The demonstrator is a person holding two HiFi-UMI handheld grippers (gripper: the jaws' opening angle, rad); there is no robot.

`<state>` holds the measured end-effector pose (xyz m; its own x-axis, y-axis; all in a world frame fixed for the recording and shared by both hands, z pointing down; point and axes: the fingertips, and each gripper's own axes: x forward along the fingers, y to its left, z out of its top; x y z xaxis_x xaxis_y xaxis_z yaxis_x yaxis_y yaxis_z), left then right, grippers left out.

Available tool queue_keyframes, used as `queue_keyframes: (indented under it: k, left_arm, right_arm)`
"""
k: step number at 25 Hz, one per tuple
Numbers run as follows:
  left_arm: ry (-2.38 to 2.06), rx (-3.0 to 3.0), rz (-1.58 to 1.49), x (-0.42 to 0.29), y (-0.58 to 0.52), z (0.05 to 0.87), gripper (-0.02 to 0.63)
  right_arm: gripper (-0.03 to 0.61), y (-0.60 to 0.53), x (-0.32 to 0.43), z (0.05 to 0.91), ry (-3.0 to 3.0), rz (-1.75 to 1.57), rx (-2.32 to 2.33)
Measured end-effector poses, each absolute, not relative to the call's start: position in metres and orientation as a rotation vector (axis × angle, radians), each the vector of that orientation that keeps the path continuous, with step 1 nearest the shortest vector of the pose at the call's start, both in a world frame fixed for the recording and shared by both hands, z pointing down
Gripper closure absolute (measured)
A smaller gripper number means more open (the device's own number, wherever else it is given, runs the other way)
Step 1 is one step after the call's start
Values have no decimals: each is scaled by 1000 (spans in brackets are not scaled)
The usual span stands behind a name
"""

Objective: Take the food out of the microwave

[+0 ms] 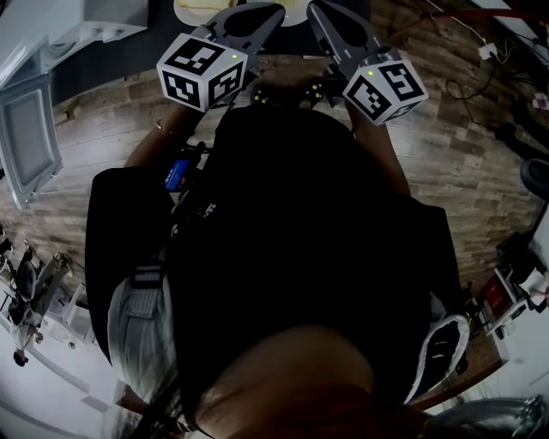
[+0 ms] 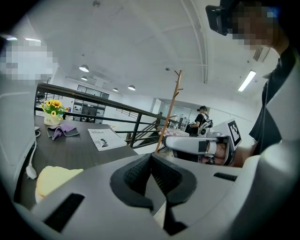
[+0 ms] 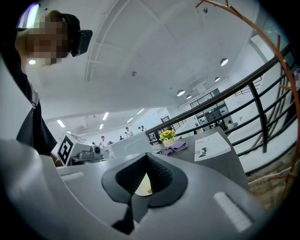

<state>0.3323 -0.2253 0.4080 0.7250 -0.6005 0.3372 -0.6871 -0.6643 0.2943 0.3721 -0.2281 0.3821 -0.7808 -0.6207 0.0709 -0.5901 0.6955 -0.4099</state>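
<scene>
You hold two grippers in front of your chest. The left gripper (image 1: pixel 256 12) has its jaws pressed together with nothing between them, and so does the right gripper (image 1: pixel 331 15). One white microwave (image 1: pixel 81 24) sits at the far left of the dark table (image 2: pixel 79 151). Its one door (image 1: pixel 30 141) is swung open towards you, and no view shows its inside. One pale yellow thing (image 2: pixel 56 179) lies on the table just ahead of both grippers; whether it is the food I cannot tell.

Farther along the table are:
- one vase of yellow flowers (image 2: pixel 52 112)
- one purple cloth (image 2: pixel 63 131) beside the vase
- one printed sheet (image 2: pixel 106 139)
- one white cable (image 2: pixel 32 161) along the left edge

Behind the table stand one black railing (image 2: pixel 117 115) and one wooden coat stand (image 2: pixel 171 110). Your dark torso (image 1: pixel 300 257) fills the head view and hides the table's near edge.
</scene>
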Motion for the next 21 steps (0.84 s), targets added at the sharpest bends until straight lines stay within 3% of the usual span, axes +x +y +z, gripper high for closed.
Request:
queue_keyframes:
  k: [21]
  left_arm:
    - [-1076, 2479, 231, 319, -234, 408, 607]
  right_arm:
    - [578, -225, 374, 384, 2802, -660, -1044]
